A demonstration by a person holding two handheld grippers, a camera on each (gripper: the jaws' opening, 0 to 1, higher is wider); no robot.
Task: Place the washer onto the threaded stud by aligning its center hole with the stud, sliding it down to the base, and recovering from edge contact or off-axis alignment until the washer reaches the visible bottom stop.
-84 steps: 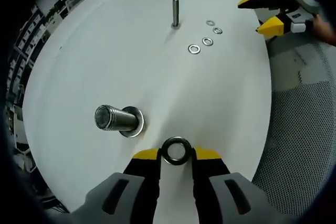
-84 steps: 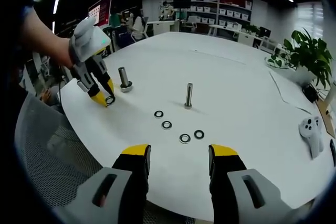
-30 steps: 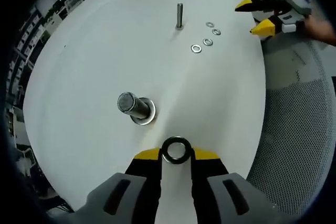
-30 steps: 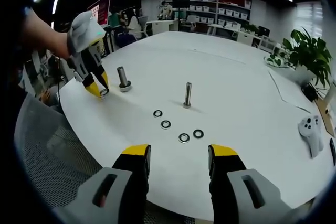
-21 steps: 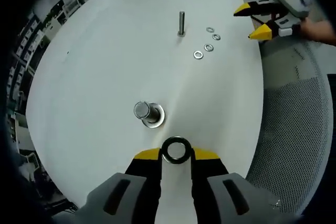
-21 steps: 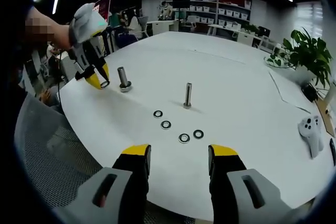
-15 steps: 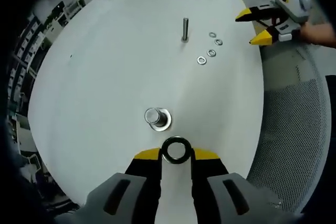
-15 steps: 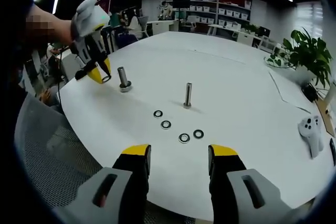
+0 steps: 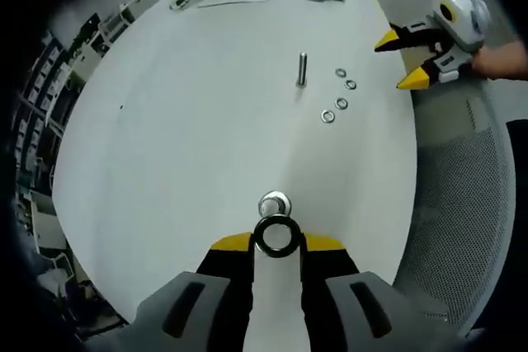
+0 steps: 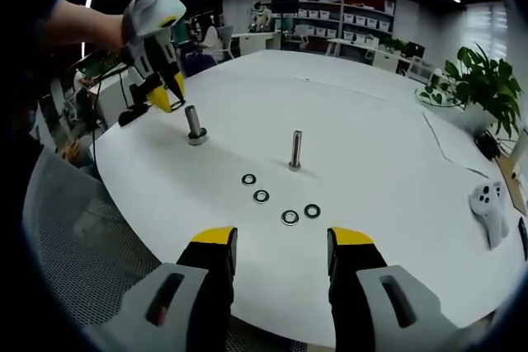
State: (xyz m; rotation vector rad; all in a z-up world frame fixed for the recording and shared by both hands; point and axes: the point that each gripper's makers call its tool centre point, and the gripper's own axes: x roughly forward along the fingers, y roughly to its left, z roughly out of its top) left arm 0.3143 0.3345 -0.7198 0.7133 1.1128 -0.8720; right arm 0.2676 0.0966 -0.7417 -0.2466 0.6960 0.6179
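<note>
One washer (image 9: 276,237) sits pinched between the left gripper (image 9: 276,242) jaws, just beside and above the thick threaded stud (image 9: 274,204). Centring its hole over the stud's top before lowering should avoid edge contact; the right gripper (image 10: 275,241) hangs open and empty, well away from the stud.

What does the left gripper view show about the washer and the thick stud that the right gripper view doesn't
The left gripper view looks down along the left gripper, shut on the large washer, with the thick stud seen end-on just beyond it. The right gripper view gives the side look: the left gripper raised near the thick stud's top, and the right gripper open with nothing between its jaws. Both share the white table, thin stud and four loose washers.
</note>
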